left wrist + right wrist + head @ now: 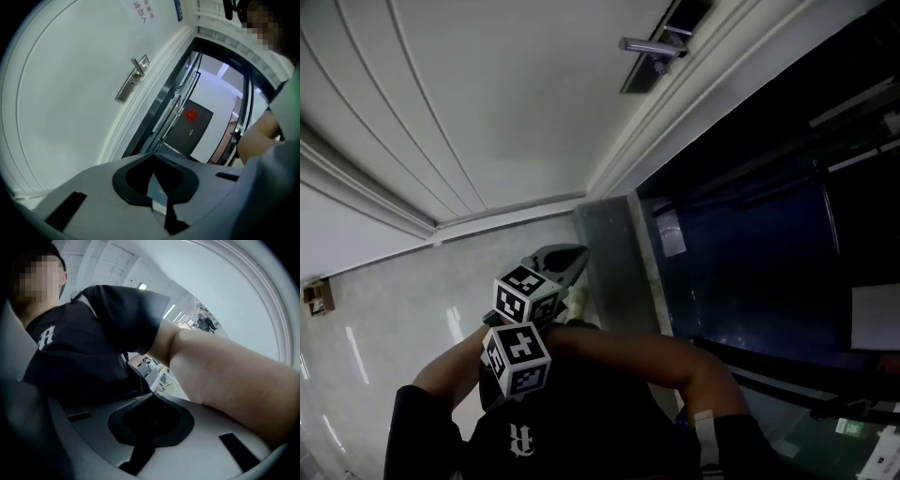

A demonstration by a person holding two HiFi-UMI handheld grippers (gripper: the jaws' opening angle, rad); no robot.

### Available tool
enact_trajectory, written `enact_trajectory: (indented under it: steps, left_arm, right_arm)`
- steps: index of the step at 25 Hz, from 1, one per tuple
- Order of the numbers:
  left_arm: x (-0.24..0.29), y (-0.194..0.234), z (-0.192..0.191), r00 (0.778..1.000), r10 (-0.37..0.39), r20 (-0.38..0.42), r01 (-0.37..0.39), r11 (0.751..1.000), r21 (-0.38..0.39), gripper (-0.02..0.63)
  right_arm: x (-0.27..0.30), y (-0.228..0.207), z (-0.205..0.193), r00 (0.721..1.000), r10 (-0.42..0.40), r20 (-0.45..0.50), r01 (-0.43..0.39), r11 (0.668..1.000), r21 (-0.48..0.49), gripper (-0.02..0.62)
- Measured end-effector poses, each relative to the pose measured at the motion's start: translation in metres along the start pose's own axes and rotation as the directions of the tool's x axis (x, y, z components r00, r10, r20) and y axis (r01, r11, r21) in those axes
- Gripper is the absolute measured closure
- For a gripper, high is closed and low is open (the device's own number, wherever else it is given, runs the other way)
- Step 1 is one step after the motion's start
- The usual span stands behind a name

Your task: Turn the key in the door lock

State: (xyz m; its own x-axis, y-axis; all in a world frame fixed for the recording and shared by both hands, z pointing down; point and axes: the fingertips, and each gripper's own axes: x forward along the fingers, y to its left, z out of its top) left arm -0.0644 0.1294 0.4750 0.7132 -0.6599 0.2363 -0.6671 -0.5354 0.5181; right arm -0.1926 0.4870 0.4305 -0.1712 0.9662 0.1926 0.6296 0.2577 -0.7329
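White door (487, 112) filled the far left of the head view, with its metal handle (652, 45) and the lock plate (127, 88) below it far from us and well apart from both grippers. We could make out no key on the plate in any view: it was too small to tell, so the key's place stayed unknown to us.

We held the left gripper (152, 155) close to the body, aimed toward the handle, its jaws together with nothing between them. The right gripper (151, 394) pointed back at our own shirt (84, 357) and forearm (225, 376), jaws likewise together and empty.

We judged the task not yet begun, the approach to the lock being the step in hand. A key would be light, stiff and thin, with smooth metal that slips easily. We would take it by the flat head, jaws pressed on its two broad faces, square to the shaft. A skewed hold could let it twist out or bind in the lock as we turned.
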Motion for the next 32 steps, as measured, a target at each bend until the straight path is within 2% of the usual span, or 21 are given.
enact_trajectory:
  steps: [2, 4, 6, 8, 9, 12, 13, 14, 15, 16, 17, 18, 19, 20, 21, 23, 25, 26, 29, 30, 32]
  left_arm:
    - [-0.009, 0.009, -0.007, 0.999, -0.003, 0.037, 0.005, 0.997, -0.079, 0.600]
    - [-0.025, 0.023, -0.003, 0.994, 0.018, 0.107, -0.001, 0.988, -0.156, 0.600]
    - [-0.051, 0.030, 0.001, 0.982, 0.035, 0.184, 0.002, 0.981, -0.196, 0.600]
    - [-0.085, 0.027, -0.010, 0.973, 0.028, 0.230, 0.029, 0.969, -0.243, 0.600]
    - [-0.103, 0.023, -0.021, 0.970, 0.019, 0.242, 0.049, 0.961, -0.271, 0.600]
    - [-0.151, 0.001, -0.048, 0.962, 0.004, 0.272, 0.078, 0.954, -0.289, 0.600]
    - [-0.167, -0.009, -0.051, 0.954, 0.013, 0.299, 0.072, 0.960, -0.272, 0.600]
    - [-0.185, -0.022, -0.050, 0.940, 0.028, 0.339, 0.059, 0.968, -0.244, 0.600]
    - [-0.204, -0.035, -0.045, 0.920, 0.046, 0.389, 0.039, 0.978, -0.206, 0.600]
    - [-0.225, -0.050, -0.039, 0.894, 0.062, 0.444, 0.016, 0.986, -0.168, 0.600]
    - [-0.245, -0.066, -0.032, 0.863, 0.074, 0.499, -0.004, 0.990, -0.140, 0.600]
    - [-0.265, -0.084, -0.027, 0.832, 0.081, 0.549, -0.015, 0.992, -0.124, 0.600]
    - [-0.284, -0.104, -0.024, 0.803, 0.087, 0.590, -0.020, 0.993, -0.118, 0.600]
    - [-0.300, -0.125, -0.023, 0.780, 0.093, 0.619, -0.027, 0.993, -0.116, 0.600]
    - [-0.313, -0.145, -0.023, 0.766, 0.106, 0.633, -0.045, 0.993, -0.111, 0.600]
    - [-0.330, -0.179, -0.024, 0.760, 0.155, 0.631, -0.125, 0.988, -0.092, 0.600]
    - [-0.336, -0.202, -0.025, 0.763, 0.201, 0.614, -0.210, 0.976, -0.058, 0.600]
    - [-0.335, -0.212, -0.026, 0.766, 0.209, 0.608, -0.237, 0.971, -0.036, 0.600]
    - [-0.319, -0.240, -0.035, 0.784, 0.185, 0.592, -0.250, 0.968, 0.028, 0.600]
    - [-0.309, -0.249, -0.040, 0.798, 0.168, 0.579, -0.244, 0.968, 0.055, 0.600]
    - [-0.287, -0.263, -0.048, 0.832, 0.106, 0.544, -0.196, 0.975, 0.110, 0.600]
  right_arm:
    - [0.012, 0.004, -0.003, 0.996, 0.078, 0.047, -0.084, 0.989, 0.119, 0.581]
    - [0.010, 0.015, -0.002, 0.992, 0.081, 0.097, -0.087, 0.994, 0.063, 0.581]
    - [-0.007, 0.044, 0.001, 0.988, 0.005, 0.157, 0.017, 0.990, -0.140, 0.580]
    - [-0.025, 0.083, -0.007, 0.978, -0.094, 0.188, 0.149, 0.941, -0.303, 0.578]
    - [-0.032, 0.104, -0.016, 0.972, -0.127, 0.196, 0.187, 0.926, -0.329, 0.578]
    - [-0.037, 0.154, -0.057, 0.965, -0.177, 0.193, 0.228, 0.932, -0.283, 0.578]
    - [-0.039, 0.163, -0.071, 0.953, -0.226, 0.204, 0.274, 0.927, -0.256, 0.578]
    - [-0.045, 0.169, -0.079, 0.921, -0.299, 0.250, 0.355, 0.907, -0.226, 0.577]
    - [-0.058, 0.174, -0.079, 0.857, -0.383, 0.344, 0.462, 0.867, -0.186, 0.577]
    - [-0.076, 0.180, -0.074, 0.756, -0.453, 0.472, 0.570, 0.810, -0.136, 0.577]
    - [-0.097, 0.192, -0.067, 0.632, -0.484, 0.605, 0.657, 0.749, -0.089, 0.577]
    - [-0.119, 0.211, -0.061, 0.511, -0.462, 0.725, 0.714, 0.698, -0.058, 0.577]
    - [-0.138, 0.236, -0.057, 0.409, -0.399, 0.821, 0.745, 0.666, -0.047, 0.578]
    - [-0.152, 0.264, -0.055, 0.335, -0.317, 0.887, 0.755, 0.654, -0.051, 0.578]
    - [-0.160, 0.290, -0.053, 0.289, -0.234, 0.928, 0.751, 0.657, -0.068, 0.578]
    - [-0.160, 0.328, -0.046, 0.261, -0.121, 0.958, 0.730, 0.674, -0.113, 0.580]
    - [-0.150, 0.333, -0.045, 0.243, -0.168, 0.955, 0.765, 0.639, -0.082, 0.580]
    - [-0.146, 0.323, -0.047, 0.210, -0.250, 0.945, 0.808, 0.589, -0.024, 0.580]
    - [-0.128, 0.268, -0.057, 0.048, -0.510, 0.859, 0.911, 0.374, 0.172, 0.578]
    - [-0.120, 0.253, -0.059, 0.001, -0.570, 0.822, 0.932, 0.298, 0.205, 0.578]
    - [-0.105, 0.239, -0.058, -0.060, -0.628, 0.776, 0.966, 0.158, 0.203, 0.578]
